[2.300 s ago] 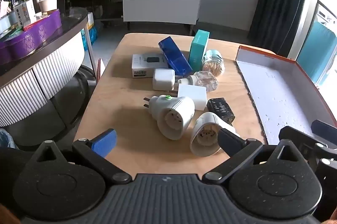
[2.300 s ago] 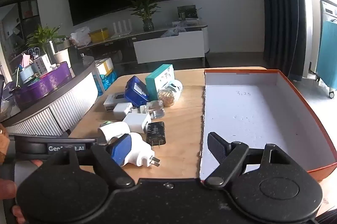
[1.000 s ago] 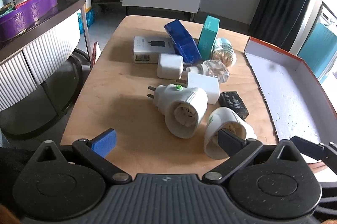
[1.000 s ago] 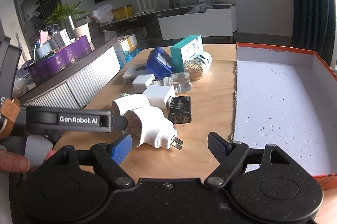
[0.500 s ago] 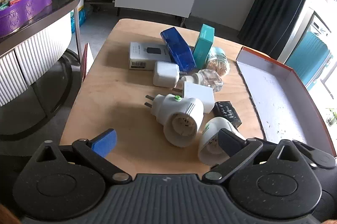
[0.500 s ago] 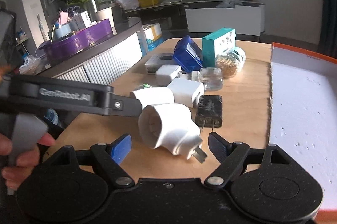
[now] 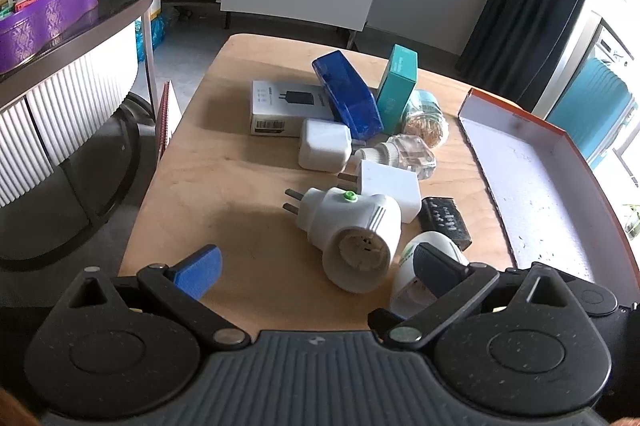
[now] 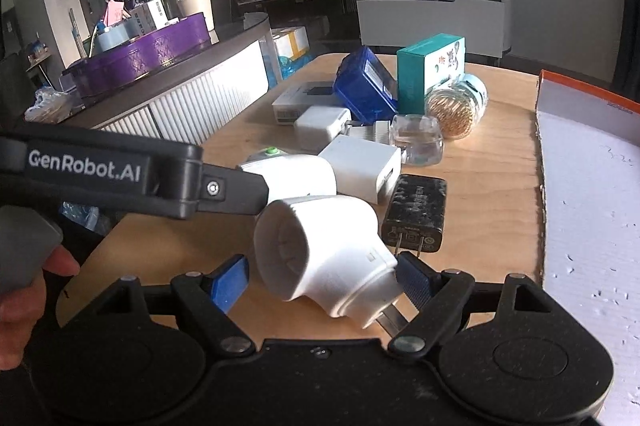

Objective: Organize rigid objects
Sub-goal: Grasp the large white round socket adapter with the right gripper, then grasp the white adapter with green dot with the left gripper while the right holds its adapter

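Wooden table (image 8: 488, 181) crowded; right gripper (image 8: 322, 280) straddled the white adapter (image 8: 328, 250), fingers apart, perhaps touching, for boxing; left gripper (image 7: 316, 266) gaped empty.

A white plug adapter (image 8: 324, 250) lies on its side at the worktop's (image 8: 488, 177) near edge, prongs apparently toward the orange-rimmed box (image 8: 592, 209). A second adapter with a green button (image 7: 352, 226) lies just behind it.

We see left claw (image 7: 316, 266) wide open, empty | white plug adapter (image 7: 352, 232) on worktop (image 7: 224, 185) between its fingers | black charger (image 7: 444, 222) beside | orange-rimmed tray (image 7: 560, 185) at right
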Action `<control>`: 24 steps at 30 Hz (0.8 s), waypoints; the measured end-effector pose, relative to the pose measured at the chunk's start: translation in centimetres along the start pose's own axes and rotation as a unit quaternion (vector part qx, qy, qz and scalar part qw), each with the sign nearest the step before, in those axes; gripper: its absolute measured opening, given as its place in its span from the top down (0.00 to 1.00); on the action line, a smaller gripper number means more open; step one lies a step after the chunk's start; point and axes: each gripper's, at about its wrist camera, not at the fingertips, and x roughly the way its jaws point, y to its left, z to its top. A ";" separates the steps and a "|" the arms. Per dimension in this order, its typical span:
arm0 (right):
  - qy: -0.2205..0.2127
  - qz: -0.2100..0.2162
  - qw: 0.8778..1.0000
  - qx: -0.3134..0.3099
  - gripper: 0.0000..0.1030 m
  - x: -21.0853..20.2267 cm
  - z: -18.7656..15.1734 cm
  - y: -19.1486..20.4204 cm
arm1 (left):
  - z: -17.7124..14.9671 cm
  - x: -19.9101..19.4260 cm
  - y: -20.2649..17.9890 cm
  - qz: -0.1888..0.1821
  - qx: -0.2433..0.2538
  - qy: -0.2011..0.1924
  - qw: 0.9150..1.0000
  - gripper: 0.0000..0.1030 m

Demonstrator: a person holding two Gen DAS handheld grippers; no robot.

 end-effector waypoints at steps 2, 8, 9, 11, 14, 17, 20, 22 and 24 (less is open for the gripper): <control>-0.004 -0.010 1.000 -0.002 0.16 0.2 0.0 0.1 | 0.0 0.0 0.0 0.001 0.001 0.001 1.000 0.00; -0.008 -0.039 0.999 0.006 0.16 -0.8 -0.5 -0.7 | 0.0 0.2 0.0 -0.005 0.006 0.001 1.000 0.00; -0.006 -0.039 0.999 0.008 0.16 -1.1 -0.5 -1.0 | 0.0 0.4 -0.1 -0.006 0.007 0.002 1.000 0.00; -0.010 -0.045 0.999 0.010 0.16 -1.9 -0.7 -1.6 | 0.0 0.8 -0.3 -0.009 0.013 0.004 1.000 0.00; -0.014 -0.052 0.998 0.014 0.16 -2.9 -0.8 -2.2 | 0.2 1.6 -0.8 -0.010 0.024 0.004 1.000 0.00; -0.019 -0.047 0.999 0.020 0.17 -3.7 -0.9 -2.7 | 0.5 2.9 -1.4 -0.003 0.041 0.005 0.999 0.00; -0.022 -0.048 0.998 0.029 0.17 -4.3 -0.9 -3.0 | 0.5 4.3 -1.8 0.011 0.053 0.005 0.999 0.00; -0.024 -0.050 0.998 0.032 0.17 -4.5 -0.8 -3.1 | 0.6 5.1 -1.9 0.012 0.057 0.006 0.998 0.00; -0.026 -0.048 0.998 0.037 0.17 -4.7 -0.7 -3.3 | 0.5 5.3 -2.0 0.012 0.063 -0.004 0.998 0.06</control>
